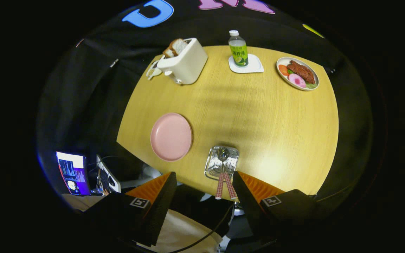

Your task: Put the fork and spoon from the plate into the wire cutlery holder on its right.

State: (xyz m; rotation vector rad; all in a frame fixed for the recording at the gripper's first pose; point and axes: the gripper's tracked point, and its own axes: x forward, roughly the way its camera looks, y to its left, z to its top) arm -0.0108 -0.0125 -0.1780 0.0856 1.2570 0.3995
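Round wooden table carries everything, seen from above and behind the tool. Largest item on it is the cream toaster at about 11 o'clock on the table top, bread slices standing in its slots; at 12 o'clock a green-labelled bottle stands on a white coaster; at about 1 o'clock is a white plate of food. Pink plate sits at about 8 o'clock and looks bare: no cutlery on it. Wire cutlery holder, shiny metal with a perforated wall, sits near the table edge at 6 o'clock, just to the plate's right. Two patterned handles stick out of it toward the tool, crossing slightly; a spoon bowl shows inside, so one is the spoon; the other I take to be the fork, its head not readable. Judged: both pieces already in the holder, task essentially done. Tool is spread wide and holds nothing; the handle ends lie between its fingers, closer to the right one, touching neither as far as I can tell. Handling judgement: cutlery is light, stiff, thin; polished metal heads likely slippery, so grip mid-handle across the narrow width. Holder looks light and could slide or tip if a handle is knocked.
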